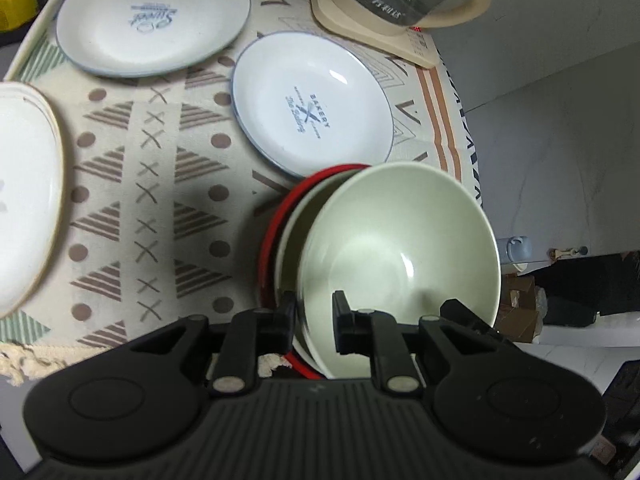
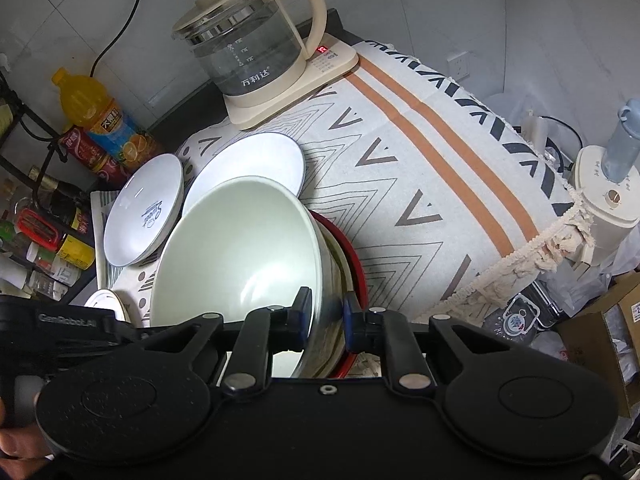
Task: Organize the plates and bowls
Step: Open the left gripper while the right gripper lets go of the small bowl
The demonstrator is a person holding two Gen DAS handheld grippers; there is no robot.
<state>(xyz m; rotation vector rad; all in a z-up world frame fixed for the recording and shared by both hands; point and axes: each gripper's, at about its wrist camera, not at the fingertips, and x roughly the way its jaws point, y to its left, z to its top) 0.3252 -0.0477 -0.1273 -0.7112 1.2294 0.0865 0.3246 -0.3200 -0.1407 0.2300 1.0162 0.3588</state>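
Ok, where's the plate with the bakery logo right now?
In the left wrist view the bakery plate lies flat on the patterned cloth, right of centre, between the kettle base and the pale green bowl.

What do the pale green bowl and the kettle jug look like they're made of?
Pale green bowl: likely glazed ceramic, with a smooth, glossy inside showing sharp light glints. Kettle jug: clear glass body, see-through with printed level marks; its cream handle and lid look like matte plastic.
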